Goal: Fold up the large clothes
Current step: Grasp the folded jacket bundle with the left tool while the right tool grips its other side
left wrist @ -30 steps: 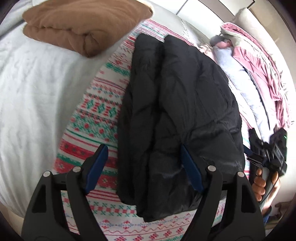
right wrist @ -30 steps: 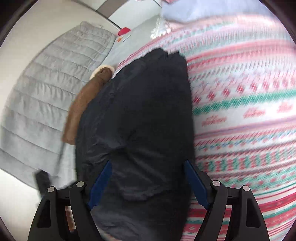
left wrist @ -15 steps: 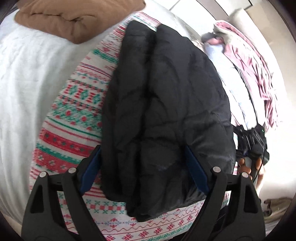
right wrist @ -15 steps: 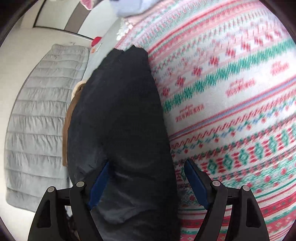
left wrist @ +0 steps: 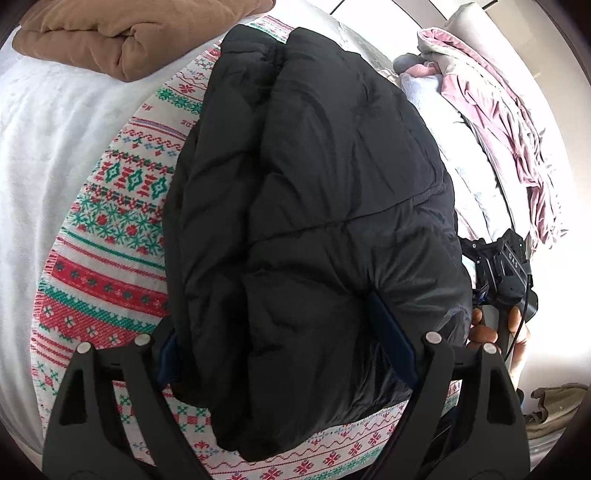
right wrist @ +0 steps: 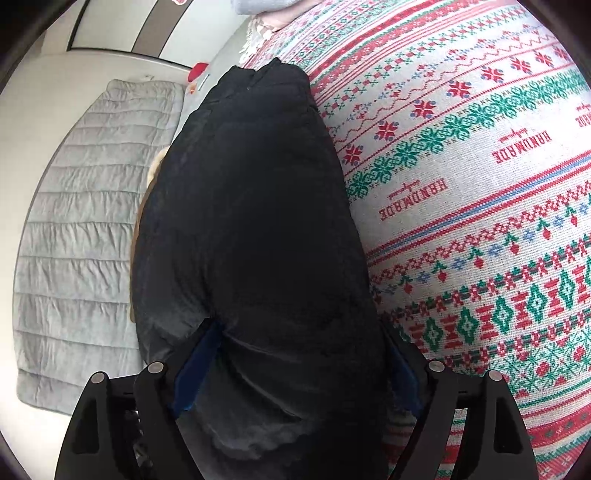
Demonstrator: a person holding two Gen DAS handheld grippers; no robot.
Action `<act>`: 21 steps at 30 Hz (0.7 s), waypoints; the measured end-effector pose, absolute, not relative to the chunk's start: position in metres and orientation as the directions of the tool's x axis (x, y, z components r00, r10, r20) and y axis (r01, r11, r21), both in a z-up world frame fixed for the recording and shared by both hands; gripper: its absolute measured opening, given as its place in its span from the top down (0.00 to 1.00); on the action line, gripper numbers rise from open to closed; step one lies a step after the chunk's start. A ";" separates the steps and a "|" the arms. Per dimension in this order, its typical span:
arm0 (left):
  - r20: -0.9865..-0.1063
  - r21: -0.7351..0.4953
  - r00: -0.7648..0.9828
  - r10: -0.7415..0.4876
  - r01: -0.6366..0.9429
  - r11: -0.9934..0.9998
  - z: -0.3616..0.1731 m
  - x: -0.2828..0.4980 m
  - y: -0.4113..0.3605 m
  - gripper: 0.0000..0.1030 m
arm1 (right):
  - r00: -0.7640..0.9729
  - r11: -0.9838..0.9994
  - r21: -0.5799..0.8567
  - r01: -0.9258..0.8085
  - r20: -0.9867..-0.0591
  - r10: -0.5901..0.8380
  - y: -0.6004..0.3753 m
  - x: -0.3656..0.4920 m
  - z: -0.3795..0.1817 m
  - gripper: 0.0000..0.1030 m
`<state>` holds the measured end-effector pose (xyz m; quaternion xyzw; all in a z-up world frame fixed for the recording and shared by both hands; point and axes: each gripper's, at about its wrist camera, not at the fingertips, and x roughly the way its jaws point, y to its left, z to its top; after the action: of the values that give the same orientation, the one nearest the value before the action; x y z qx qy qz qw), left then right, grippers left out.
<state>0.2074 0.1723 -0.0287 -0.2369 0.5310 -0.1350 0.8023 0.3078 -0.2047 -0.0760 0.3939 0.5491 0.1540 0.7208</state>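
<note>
A black puffer jacket (left wrist: 314, 184), folded lengthwise into a thick bundle, lies on a red, green and white patterned blanket (left wrist: 110, 258). My left gripper (left wrist: 277, 339) straddles its near end with the jaws wide. The blue right pad (left wrist: 391, 332) dents the fabric, and the left pad is half hidden under the jacket's edge. In the right wrist view the jacket (right wrist: 251, 203) fills my right gripper (right wrist: 299, 354), whose jaws are opening, one pad on each side of the bundle. A hand (left wrist: 484, 332) holds that gripper at the jacket's right side.
A folded brown garment (left wrist: 129, 33) lies on the white bedsheet (left wrist: 44, 147) at the far left. Pink and pale clothes (left wrist: 498, 122) are heaped along the right. A grey quilted mat (right wrist: 74, 240) lies on the floor past the blanket (right wrist: 480, 184).
Both grippers have pushed forward over the jacket's ends, so the bundle now fills each pair of jaws. The right gripper has sunk and rolled, and its jaws stand slightly wider.
</note>
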 end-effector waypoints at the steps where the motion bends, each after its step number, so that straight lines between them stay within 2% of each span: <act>1: -0.787 -0.526 0.401 -0.470 -0.037 0.850 -0.029 0.206 0.174 0.15 | 0.350 0.647 0.734 0.206 -0.673 0.652 -0.203 0.307 -0.076 0.16; 7: -0.779 -0.543 0.409 -0.476 -0.060 0.837 -0.032 0.208 0.176 0.16 | 0.361 0.678 0.713 0.178 -0.688 0.629 -0.188 0.308 -0.070 0.17; 9: -0.779 -0.543 0.411 -0.474 -0.063 0.837 -0.033 0.210 0.176 0.18 | 0.370 0.710 0.688 0.149 -0.704 0.605 -0.177 0.308 -0.065 0.23; 10: -0.780 -0.537 0.414 -0.469 -0.059 0.842 -0.032 0.210 0.175 0.21 | 0.375 0.723 0.677 0.135 -0.711 0.595 -0.171 0.307 -0.060 0.26; 12: -0.785 -0.512 0.426 -0.449 -0.038 0.858 -0.027 0.211 0.170 0.37 | 0.389 0.753 0.649 0.107 -0.725 0.569 -0.164 0.306 -0.052 0.37; 13: -0.784 -0.503 0.436 -0.442 -0.029 0.864 -0.023 0.210 0.168 0.42 | 0.401 0.774 0.627 0.083 -0.732 0.550 -0.159 0.304 -0.046 0.40; 14: -0.780 -0.501 0.444 -0.441 -0.020 0.865 -0.021 0.210 0.167 0.52 | 0.410 0.789 0.611 0.067 -0.738 0.537 -0.151 0.303 -0.041 0.45; 15: -0.778 -0.496 0.453 -0.436 -0.016 0.868 -0.018 0.209 0.166 0.57 | 0.420 0.804 0.593 0.051 -0.743 0.521 -0.146 0.302 -0.036 0.49; 18: -0.781 -0.485 0.458 -0.424 -0.016 0.875 -0.017 0.209 0.165 0.61 | 0.453 0.851 0.525 0.000 -0.759 0.468 -0.131 0.297 -0.022 0.56; 21: -0.781 -0.500 0.451 -0.432 -0.038 0.865 -0.021 0.211 0.167 0.57 | 0.468 0.878 0.478 -0.023 -0.771 0.432 -0.119 0.295 -0.013 0.57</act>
<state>0.2111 0.1673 -0.0207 -0.2302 0.5099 -0.1199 0.8201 0.2955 -0.1195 -0.0126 0.2057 0.4972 0.1367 0.8317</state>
